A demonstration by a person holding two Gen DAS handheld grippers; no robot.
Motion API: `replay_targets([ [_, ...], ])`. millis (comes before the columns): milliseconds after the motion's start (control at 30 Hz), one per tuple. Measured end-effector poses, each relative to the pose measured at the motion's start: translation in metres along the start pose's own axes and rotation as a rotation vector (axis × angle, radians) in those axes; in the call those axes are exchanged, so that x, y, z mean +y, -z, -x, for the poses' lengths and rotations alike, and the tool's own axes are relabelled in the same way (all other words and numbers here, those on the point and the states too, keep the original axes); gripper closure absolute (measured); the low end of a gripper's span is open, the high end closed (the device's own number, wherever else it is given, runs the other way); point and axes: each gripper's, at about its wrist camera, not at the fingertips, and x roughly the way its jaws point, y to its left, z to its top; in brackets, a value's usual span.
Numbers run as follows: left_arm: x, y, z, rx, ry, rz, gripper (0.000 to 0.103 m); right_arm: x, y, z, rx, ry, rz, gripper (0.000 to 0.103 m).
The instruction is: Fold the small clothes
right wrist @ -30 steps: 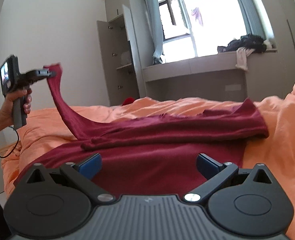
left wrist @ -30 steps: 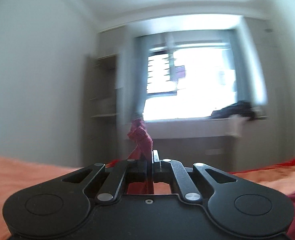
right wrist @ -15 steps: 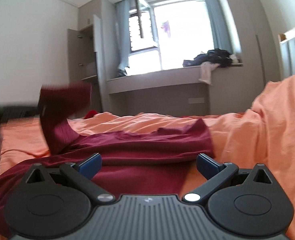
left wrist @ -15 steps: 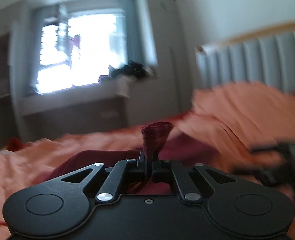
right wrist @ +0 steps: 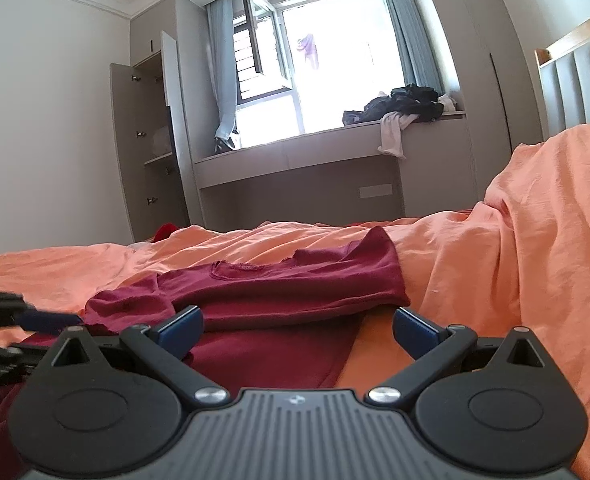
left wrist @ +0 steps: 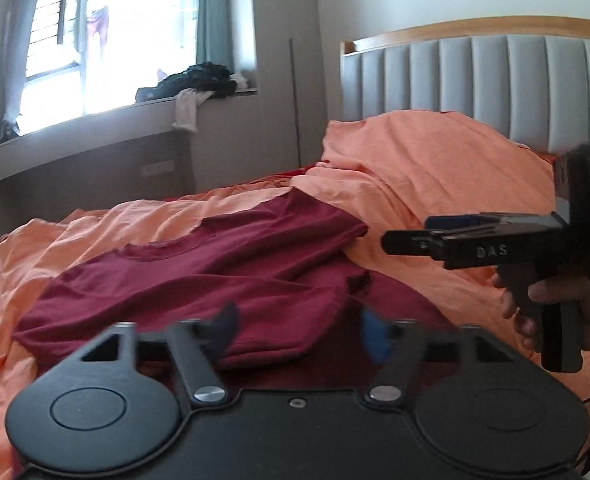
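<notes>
A dark red long-sleeved top (left wrist: pixel 223 268) lies on the orange bedsheet (left wrist: pixel 423 160), with one sleeve folded across its body. It also shows in the right wrist view (right wrist: pixel 279 300). My left gripper (left wrist: pixel 297 328) is open and empty just above the folded sleeve, its blue pads blurred. My right gripper (right wrist: pixel 295 330) is open and empty, low over the top's lower part. The right gripper also shows from the side in the left wrist view (left wrist: pixel 411 232), held in a hand. The left gripper shows at the left edge of the right wrist view (right wrist: pixel 27 332).
A grey padded headboard (left wrist: pixel 495 80) stands behind the raised bedding. A window ledge (right wrist: pixel 335 136) holds a pile of dark clothes (right wrist: pixel 403 106). An open wardrobe (right wrist: pixel 151 140) stands at the left wall. A small red item (right wrist: pixel 166 231) lies at the bed's far edge.
My left gripper carried the sleeve across the top, let go of it and opened. The sleeve now lies folded on the body. The right gripper stayed open.
</notes>
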Motion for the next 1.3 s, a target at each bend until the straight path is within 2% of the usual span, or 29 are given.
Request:
replay_targets([
  [100, 0.023, -0.001, 0.012, -0.013, 0.001, 0.052, 0.014, 0.004, 0.001, 0.003, -0.023, -0.005, 0.004, 0.0],
  [233, 0.067, -0.009, 0.025, -0.02, -0.067, 0.19, 0.003, 0.011, 0.001, 0.01, -0.065, 0.006, 0.031, 0.0],
  [300, 0.094, -0.011, 0.028, -0.02, -0.138, 0.263, 0.002, 0.013, 0.002, 0.012, -0.075, 0.005, 0.04, 0.0],
  [433, 0.15, -0.006, 0.021, -0.013, -0.337, 0.362, 0.001, 0.017, 0.006, 0.007, -0.037, -0.024, 0.03, 0.0],
  [567, 0.203, -0.001, -0.015, 0.053, -0.482, 0.384, 0.001, 0.025, 0.015, 0.001, 0.003, -0.055, 0.035, 0.0],
  [667, 0.237, 0.001, -0.037, 0.096, -0.531, 0.43, 0.001, 0.031, 0.02, -0.002, 0.019, -0.078, 0.055, 0.0],
  [733, 0.258, 0.004, -0.049, 0.122, -0.554, 0.495, 0.001, 0.033, 0.021, -0.004, 0.027, -0.078, 0.066, 0.0],
  [800, 0.272, 0.006, -0.057, 0.133, -0.545, 0.56, 0.005, 0.034, 0.021, -0.005, 0.033, -0.084, 0.062, 0.0],
  [933, 0.281, 0.015, -0.065, 0.168, -0.463, 0.618, 0.025, 0.033, 0.024, -0.007, 0.048, -0.093, 0.07, 0.0],
  [1000, 0.282, 0.021, -0.068, 0.179, -0.415, 0.633, 0.041, 0.034, 0.026, -0.007, 0.061, -0.095, 0.079, 0.0],
  [1067, 0.283, 0.027, -0.071, 0.196, -0.373, 0.646, 0.076, 0.034, 0.027, -0.007, 0.067, -0.099, 0.085, 0.0],
  [1133, 0.28, 0.029, -0.072, 0.178, -0.366, 0.644, 0.09, 0.034, 0.028, -0.007, 0.069, -0.098, 0.099, 0.0],
  [1167, 0.279, 0.028, -0.071, 0.167, -0.38, 0.634, 0.095, 0.034, 0.028, -0.007, 0.065, -0.09, 0.107, 0.0],
  [1300, 0.273, 0.027, -0.075, 0.177, -0.45, 0.61, 0.096, 0.035, 0.028, -0.007, 0.053, -0.063, 0.14, 0.0],
])
